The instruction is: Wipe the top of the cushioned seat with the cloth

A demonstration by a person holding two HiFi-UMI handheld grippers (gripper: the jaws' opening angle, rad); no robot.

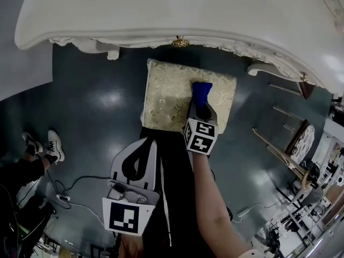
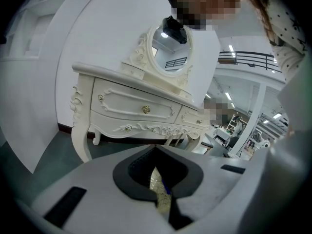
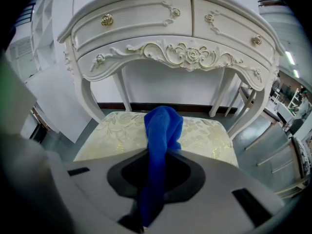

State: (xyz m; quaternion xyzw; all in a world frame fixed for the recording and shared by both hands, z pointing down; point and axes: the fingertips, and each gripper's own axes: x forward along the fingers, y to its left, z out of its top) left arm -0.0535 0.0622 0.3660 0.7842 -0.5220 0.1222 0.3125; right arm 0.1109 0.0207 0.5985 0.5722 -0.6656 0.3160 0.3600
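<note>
The cushioned seat has a cream and gold floral top and stands in front of a white dressing table. A blue cloth lies bunched on the seat's right part, with my right gripper shut on it. In the right gripper view the cloth runs up from between the jaws onto the seat. My left gripper hangs nearer to me, just off the seat's near edge, shut and holding nothing. The left gripper view shows only a sliver of the seat through the slit between the jaws.
The white carved dressing table overhangs the seat's far side, its legs behind the seat. It carries an oval mirror. Someone's shoes and cables are on the dark floor at left. Chairs and clutter stand at right.
</note>
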